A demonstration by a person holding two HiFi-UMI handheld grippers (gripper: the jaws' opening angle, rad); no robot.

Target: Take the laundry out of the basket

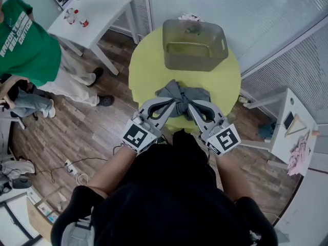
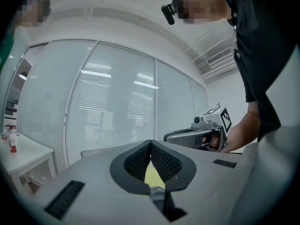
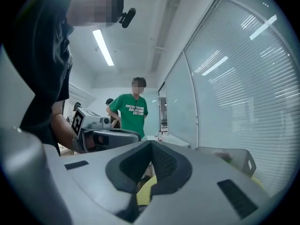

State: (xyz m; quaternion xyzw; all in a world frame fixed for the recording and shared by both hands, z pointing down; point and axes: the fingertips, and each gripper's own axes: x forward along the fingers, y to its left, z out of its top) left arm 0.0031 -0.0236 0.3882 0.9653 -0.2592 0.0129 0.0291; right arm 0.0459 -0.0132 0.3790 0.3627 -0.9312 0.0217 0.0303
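Observation:
A grey translucent basket (image 1: 195, 45) stands at the far side of the round yellow table (image 1: 148, 65). It also shows in the right gripper view, where the basket (image 3: 234, 159) is at the right. A grey garment (image 1: 177, 92) lies bunched on the table's near half. Both grippers meet at its near edge, where the cloth is gathered into a pinch. My left gripper (image 1: 173, 102) (image 2: 151, 144) has its jaws together, with dark cloth (image 2: 163, 201) in the gap behind the tips. My right gripper (image 1: 190, 106) (image 3: 151, 144) is shut in the same way.
A person in a green shirt (image 1: 25, 40) stands at the left beside a white side table (image 1: 95, 12) with small bottles. Another white table (image 1: 292, 132) with a hanger and pink cloth is at the right. Blinds and glass walls lie behind the basket. Cables run along the floor.

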